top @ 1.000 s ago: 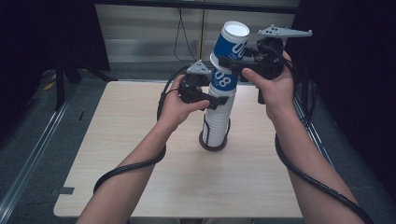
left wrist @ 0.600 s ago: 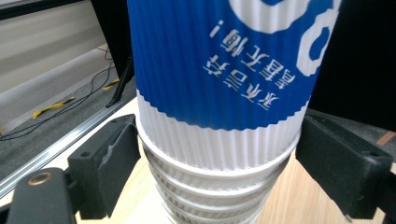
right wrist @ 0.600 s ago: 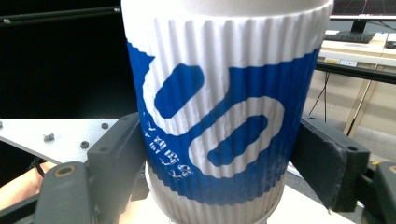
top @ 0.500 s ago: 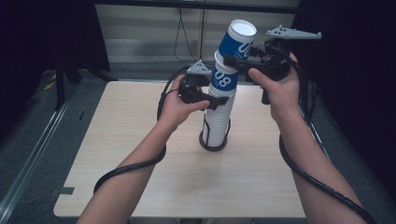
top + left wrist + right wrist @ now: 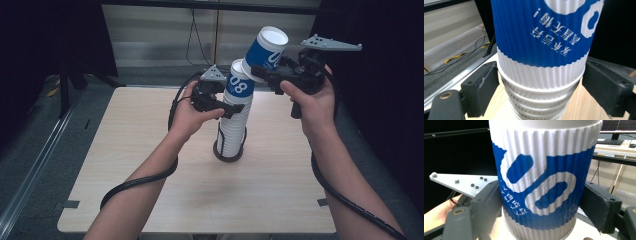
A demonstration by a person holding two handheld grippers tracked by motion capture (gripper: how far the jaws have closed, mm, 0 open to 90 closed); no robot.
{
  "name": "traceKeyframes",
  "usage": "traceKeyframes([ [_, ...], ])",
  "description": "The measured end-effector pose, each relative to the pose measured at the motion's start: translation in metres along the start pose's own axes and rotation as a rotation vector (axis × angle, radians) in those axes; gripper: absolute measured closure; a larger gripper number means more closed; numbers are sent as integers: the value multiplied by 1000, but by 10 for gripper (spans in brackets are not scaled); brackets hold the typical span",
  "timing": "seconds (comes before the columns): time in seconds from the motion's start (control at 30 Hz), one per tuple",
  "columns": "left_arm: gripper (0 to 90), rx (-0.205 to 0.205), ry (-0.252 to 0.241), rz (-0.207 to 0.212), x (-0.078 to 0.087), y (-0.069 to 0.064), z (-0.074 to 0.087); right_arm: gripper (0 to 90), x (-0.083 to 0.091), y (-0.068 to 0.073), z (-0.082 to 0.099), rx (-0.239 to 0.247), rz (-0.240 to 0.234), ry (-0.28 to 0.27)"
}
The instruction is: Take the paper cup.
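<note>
A tall stack of upside-down ribbed paper cups [image 5: 231,131] stands at the middle of the table, its top cup blue and white [image 5: 239,86]. My left gripper [image 5: 234,107] is shut on the stack just below that top cup; in the left gripper view the jaws press the stack [image 5: 541,75] from both sides. My right gripper [image 5: 263,75] is shut on a single blue-and-white cup [image 5: 266,50]. It holds the cup tilted, above and to the right of the stack's top and free of it. In the right gripper view this cup [image 5: 541,182] sits between the jaws.
The stack rests on a dark round base [image 5: 230,153] on the light wooden table [image 5: 150,200]. Black cables trail from both grippers along the forearms. Dark curtains stand at left and right, and a floor rail [image 5: 35,170] runs left of the table.
My right gripper has lifted its cup up and to the right, off the top of the stack, tilting it. The left gripper has stayed clamped on the stack.
</note>
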State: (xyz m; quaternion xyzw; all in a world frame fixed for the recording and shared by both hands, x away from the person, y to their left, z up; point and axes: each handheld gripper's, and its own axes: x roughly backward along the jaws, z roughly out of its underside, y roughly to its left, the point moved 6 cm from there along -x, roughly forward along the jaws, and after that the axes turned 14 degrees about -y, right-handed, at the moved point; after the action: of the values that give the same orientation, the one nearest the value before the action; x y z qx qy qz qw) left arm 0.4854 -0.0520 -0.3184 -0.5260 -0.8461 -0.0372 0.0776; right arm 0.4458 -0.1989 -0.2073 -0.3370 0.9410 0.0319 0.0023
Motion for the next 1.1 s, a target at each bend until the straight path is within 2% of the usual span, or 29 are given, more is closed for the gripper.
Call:
traceKeyframes([
  [0.1,140,2,-1,-1,0,0,0,209,9,-3,1,-7,2,-5],
  [0.3,148,-22,19,1,3,0,0,208,25,-9,7,-5,2,-2],
  [0.8,154,-15,17,24,13,-3,5,211,59,-18,22,-18,-3,-5],
  [1.1,151,-10,22,39,24,-6,13,211,71,-16,45,-28,-19,19],
])
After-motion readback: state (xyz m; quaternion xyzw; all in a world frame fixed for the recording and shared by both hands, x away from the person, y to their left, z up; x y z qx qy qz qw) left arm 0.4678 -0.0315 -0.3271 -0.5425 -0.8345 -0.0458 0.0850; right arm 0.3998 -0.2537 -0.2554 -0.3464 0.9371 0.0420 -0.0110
